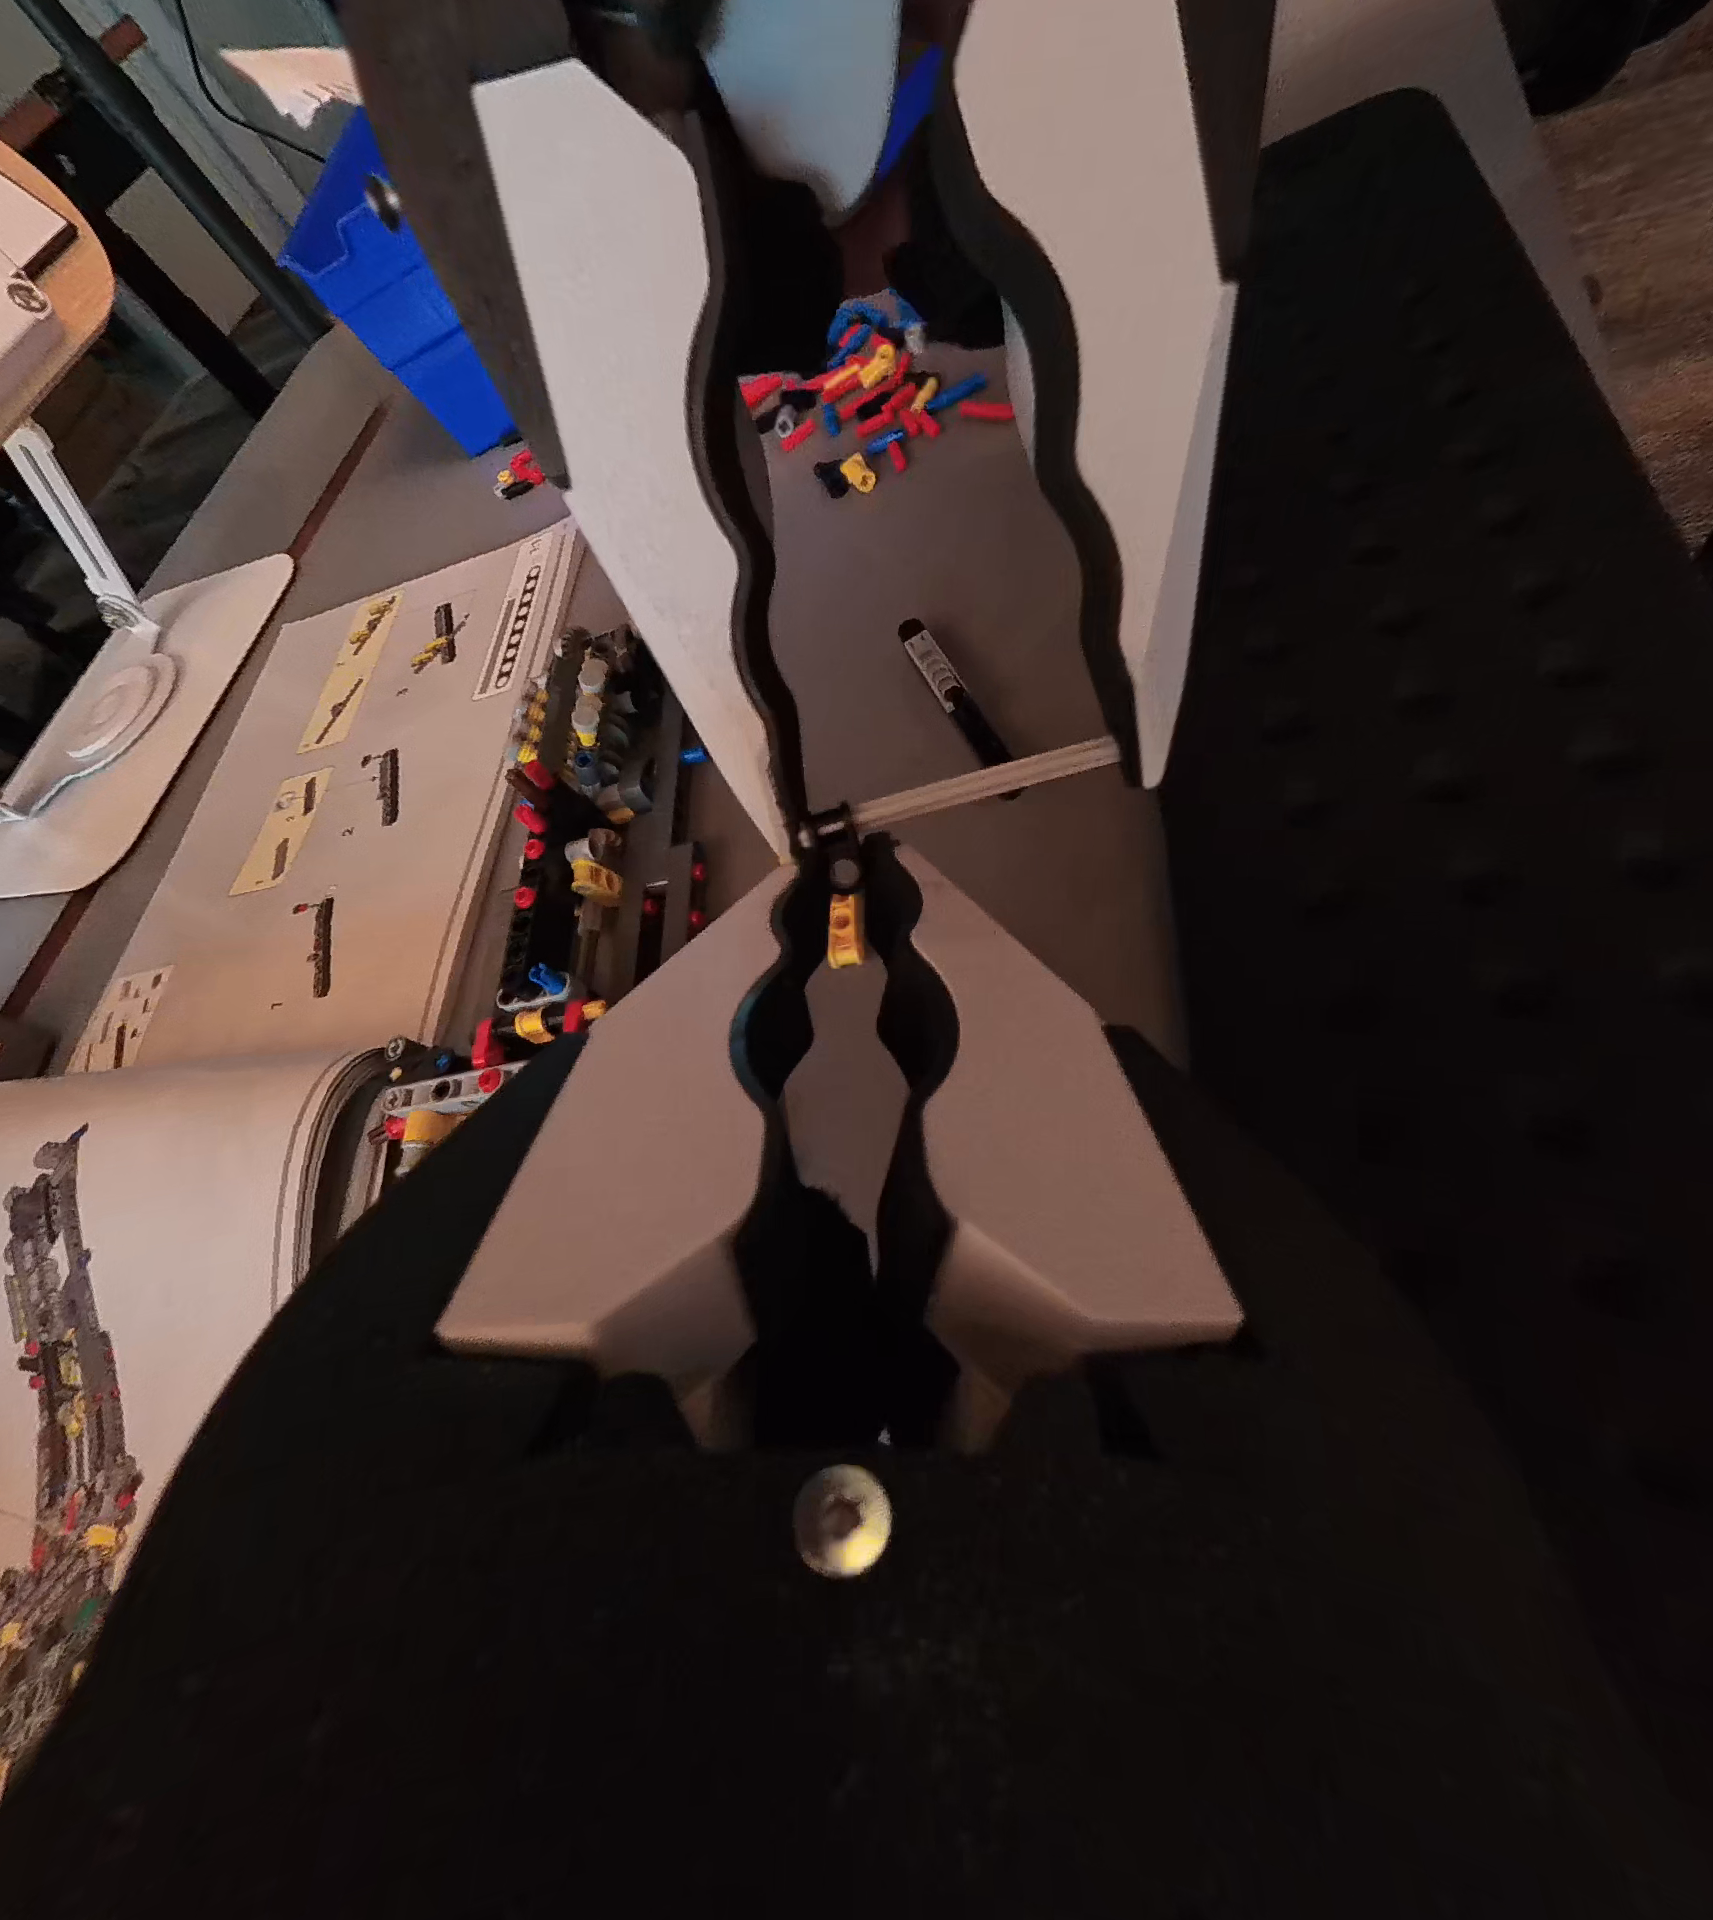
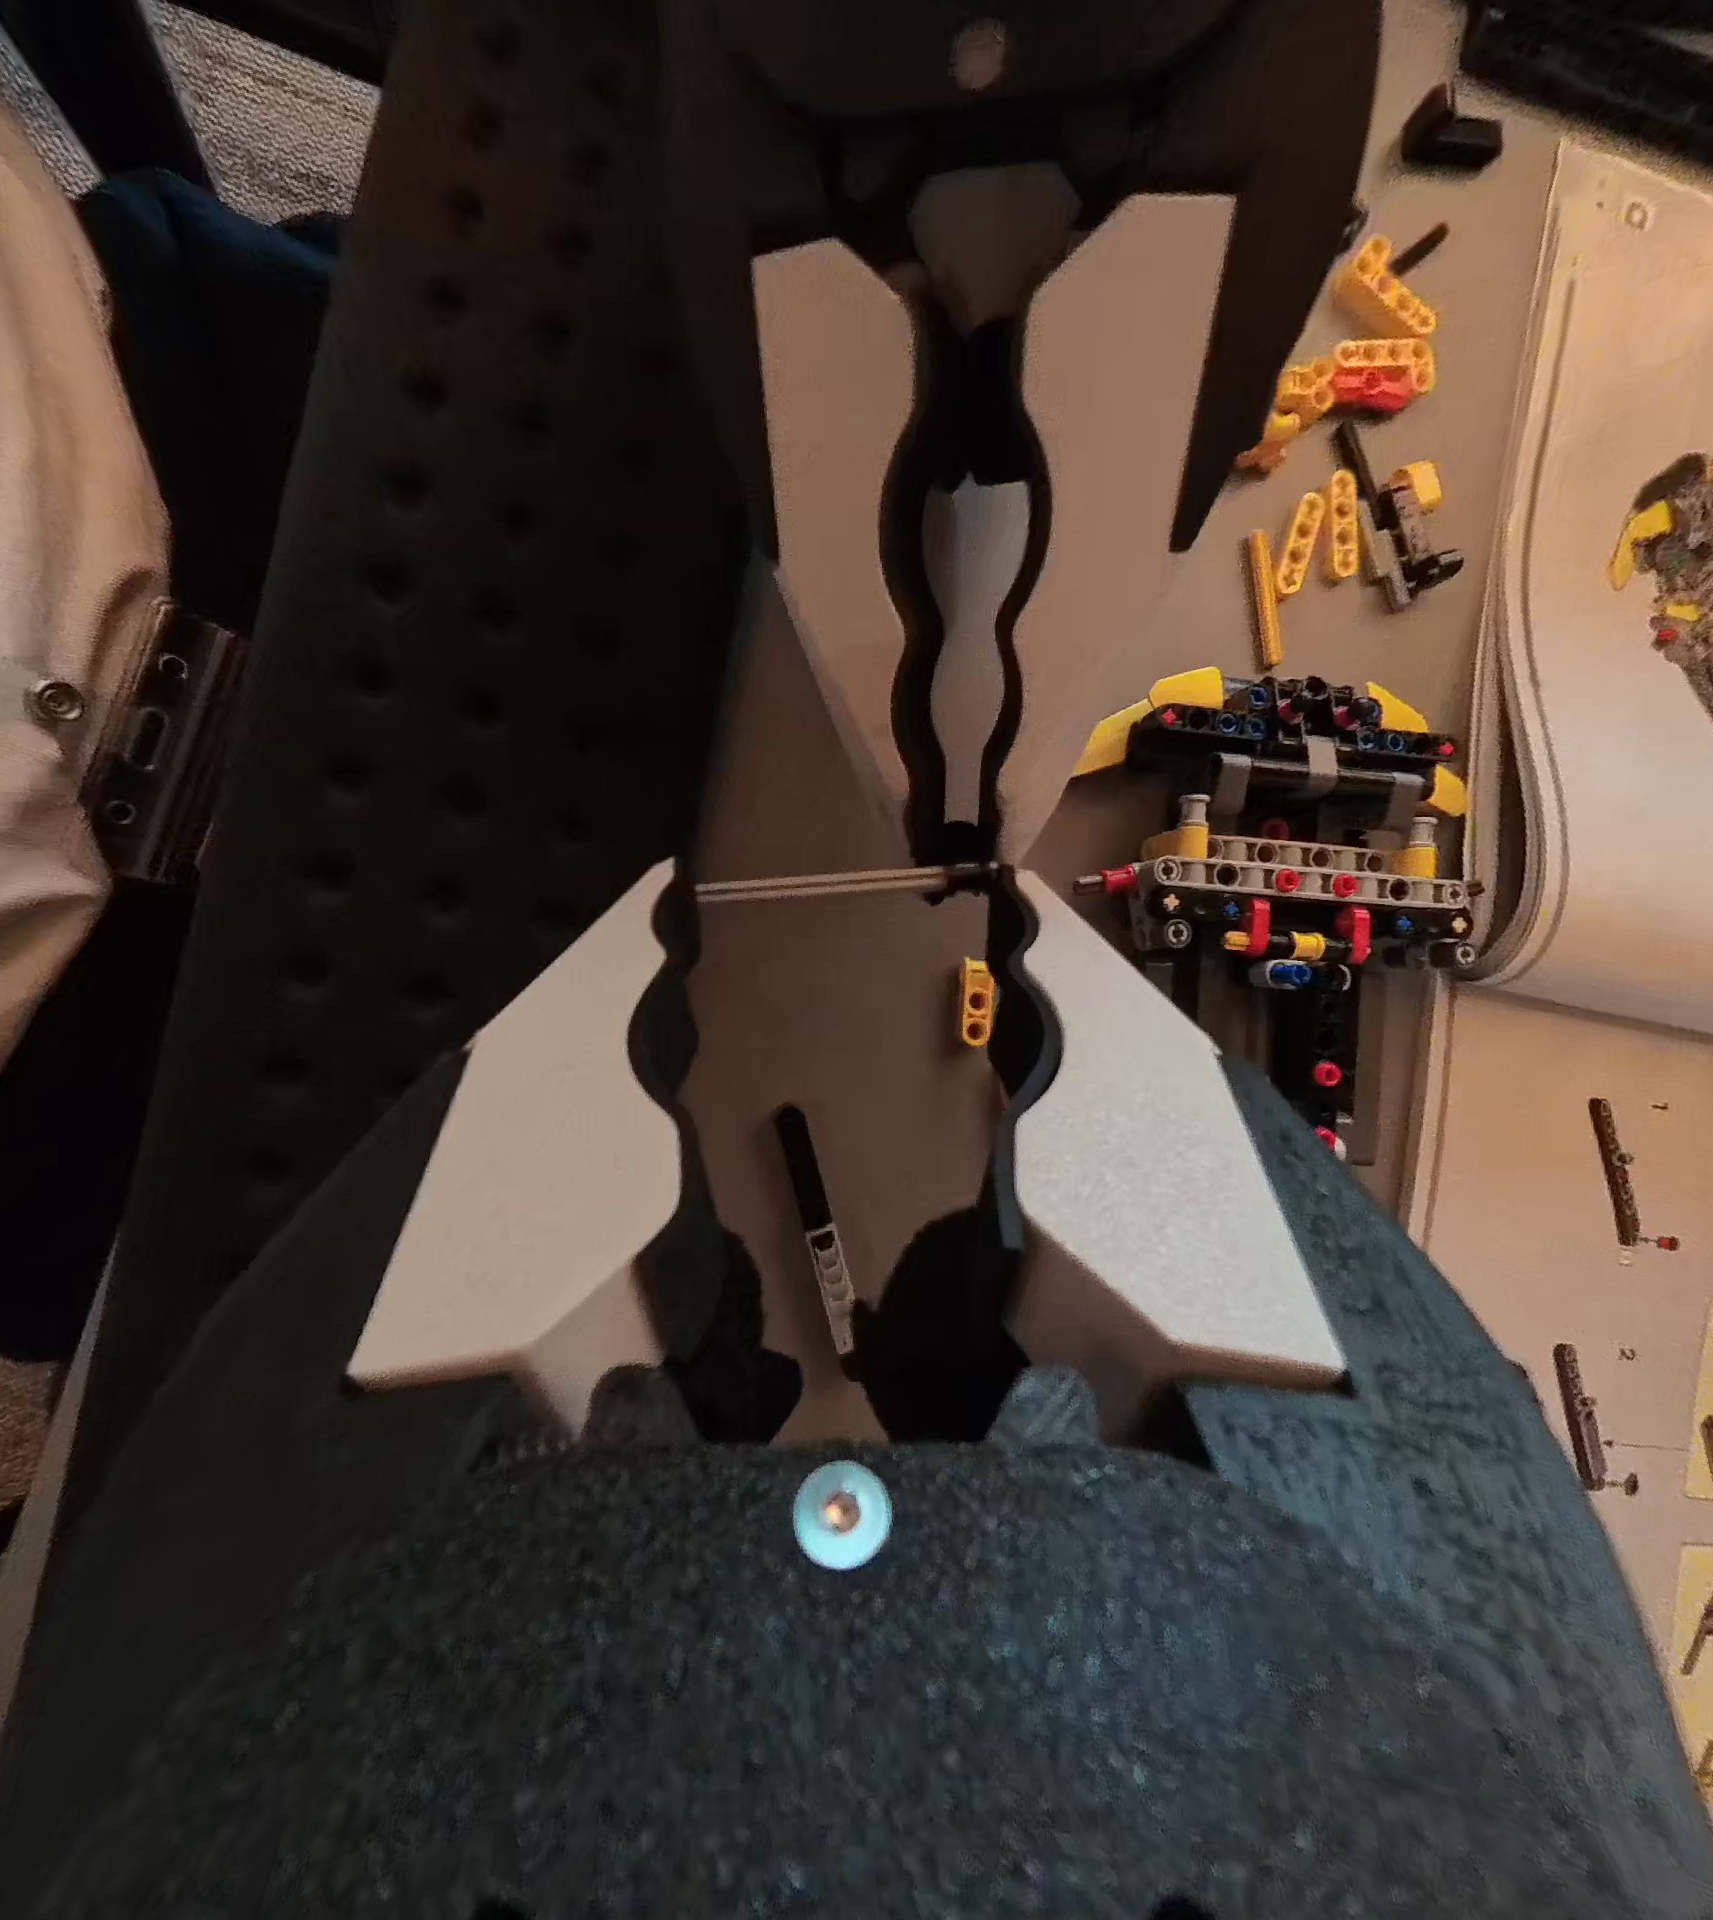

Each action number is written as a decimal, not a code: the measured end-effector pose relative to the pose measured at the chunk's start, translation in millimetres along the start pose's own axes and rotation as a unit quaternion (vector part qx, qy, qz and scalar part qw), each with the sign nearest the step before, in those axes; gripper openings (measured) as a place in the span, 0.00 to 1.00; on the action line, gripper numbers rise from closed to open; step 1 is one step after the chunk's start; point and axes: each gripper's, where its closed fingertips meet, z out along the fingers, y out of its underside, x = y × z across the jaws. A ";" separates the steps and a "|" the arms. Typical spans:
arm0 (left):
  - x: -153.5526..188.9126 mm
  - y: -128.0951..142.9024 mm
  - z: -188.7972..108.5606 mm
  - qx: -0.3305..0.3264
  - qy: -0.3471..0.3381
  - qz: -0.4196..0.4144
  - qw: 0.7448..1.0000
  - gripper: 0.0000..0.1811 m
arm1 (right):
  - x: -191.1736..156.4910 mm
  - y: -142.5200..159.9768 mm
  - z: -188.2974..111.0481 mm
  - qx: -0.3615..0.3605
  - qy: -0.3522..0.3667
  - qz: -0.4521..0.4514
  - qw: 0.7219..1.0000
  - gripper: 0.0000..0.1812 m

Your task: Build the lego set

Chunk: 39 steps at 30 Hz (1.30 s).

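My left gripper is shut on a small black connector that sits at one end of a light grey axle. My right gripper faces it, its fingers spread to the axle's length and clamped on the axle end to end above the table. The left gripper comes in from the top of the right wrist view. A small yellow piece shows just under the connector, also in the right wrist view. I cannot tell whether it hangs or lies on the table.
A black axle with a grey piece lies under the grippers. A partly built model, loose yellow beams and an open instruction booklet are beside them. A pile of small pins and a blue bin stand farther off. My left and right fingertips are right by each other.
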 end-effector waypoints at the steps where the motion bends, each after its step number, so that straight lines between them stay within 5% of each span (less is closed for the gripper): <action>1: -1.1 -0.6 0.3 0.001 -0.007 0.003 1.000 0.03 | 1.2 -0.2 -1.0 0.001 0.002 0.002 1.000 0.31; 12: -11.6 1.8 -0.4 -0.007 -0.040 0.004 0.999 0.03 | 12.0 -4.4 1.1 0.034 0.023 0.035 0.999 0.32; 39: -20.6 7.2 -0.9 -0.026 -0.078 0.036 0.996 0.03 | 21.4 2.9 9.9 -0.033 0.065 0.015 0.997 0.34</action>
